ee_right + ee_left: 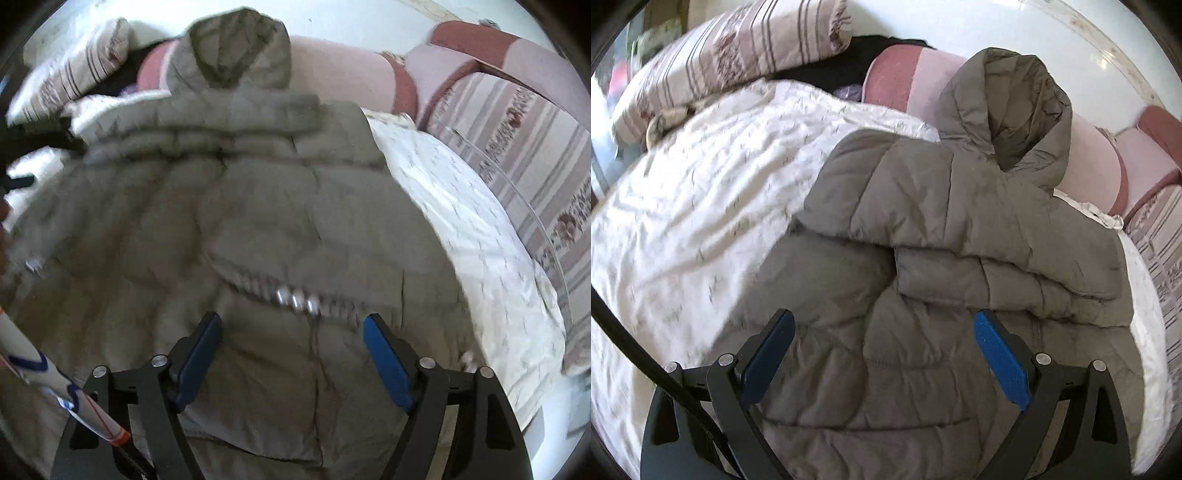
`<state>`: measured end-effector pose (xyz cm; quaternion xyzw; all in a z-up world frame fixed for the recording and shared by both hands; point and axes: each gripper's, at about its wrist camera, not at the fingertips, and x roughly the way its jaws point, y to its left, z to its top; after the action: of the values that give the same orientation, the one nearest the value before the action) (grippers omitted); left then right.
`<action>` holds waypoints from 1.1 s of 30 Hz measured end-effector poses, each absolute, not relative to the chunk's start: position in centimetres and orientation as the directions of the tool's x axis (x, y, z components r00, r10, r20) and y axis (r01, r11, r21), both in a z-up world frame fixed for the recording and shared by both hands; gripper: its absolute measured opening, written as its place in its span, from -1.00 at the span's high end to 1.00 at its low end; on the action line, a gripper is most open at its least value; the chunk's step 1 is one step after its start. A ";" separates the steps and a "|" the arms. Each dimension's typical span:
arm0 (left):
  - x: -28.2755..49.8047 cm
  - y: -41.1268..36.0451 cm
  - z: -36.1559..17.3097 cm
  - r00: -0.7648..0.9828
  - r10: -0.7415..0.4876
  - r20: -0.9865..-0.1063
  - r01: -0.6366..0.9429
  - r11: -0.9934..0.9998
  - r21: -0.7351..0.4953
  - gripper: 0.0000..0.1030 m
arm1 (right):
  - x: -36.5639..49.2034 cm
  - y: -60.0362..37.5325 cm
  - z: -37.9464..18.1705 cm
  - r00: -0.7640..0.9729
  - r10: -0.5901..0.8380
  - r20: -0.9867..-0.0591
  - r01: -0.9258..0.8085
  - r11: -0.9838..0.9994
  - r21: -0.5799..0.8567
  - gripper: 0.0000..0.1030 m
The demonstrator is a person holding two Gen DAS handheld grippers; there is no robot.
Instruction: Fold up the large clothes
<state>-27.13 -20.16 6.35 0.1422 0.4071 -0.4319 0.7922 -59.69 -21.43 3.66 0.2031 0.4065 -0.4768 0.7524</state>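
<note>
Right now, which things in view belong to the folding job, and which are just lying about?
In the job:
grey puffer jacket
left gripper, open
right gripper, open

Lying about:
white quilt
striped pillow
pink cushions

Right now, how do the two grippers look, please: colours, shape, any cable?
Both the left gripper and the right gripper have black angular frames with round silver pivot bolts and two long fingers faced with blue textured pads. A black cable runs past the left one.
</note>
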 end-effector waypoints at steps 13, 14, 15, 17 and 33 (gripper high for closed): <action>-25.7 -20.4 8.0 0.335 -0.616 -0.713 0.794 0.591 -0.138 -0.88 | -52.9 -26.6 19.9 0.405 -0.613 -0.679 0.827 0.562 -0.015 -0.61; -25.6 -20.3 8.1 0.341 -0.620 -0.707 0.793 0.593 -0.138 -0.88 | -52.5 -27.0 21.2 0.415 -0.612 -0.673 0.824 0.566 -0.007 -0.61; -25.5 -20.2 8.4 0.350 -0.623 -0.699 0.790 0.597 -0.137 -0.88 | -52.3 -27.4 22.1 0.425 -0.609 -0.670 0.822 0.570 0.002 -0.61; -25.1 -20.0 8.8 0.372 -0.627 -0.684 0.782 0.608 -0.133 -0.88 | -51.6 -28.6 24.3 0.436 -0.609 -0.662 0.819 0.573 0.011 -0.61; -24.7 -22.1 7.8 0.401 -0.610 -0.684 0.794 0.604 -0.073 -0.88 | -44.6 -46.2 28.2 0.361 -0.582 -0.729 0.897 0.430 0.101 -0.61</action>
<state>-24.67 -22.13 7.84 0.1333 0.3454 -0.4247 0.8262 -44.59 -46.16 28.20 0.2520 0.3129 -0.4708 0.7854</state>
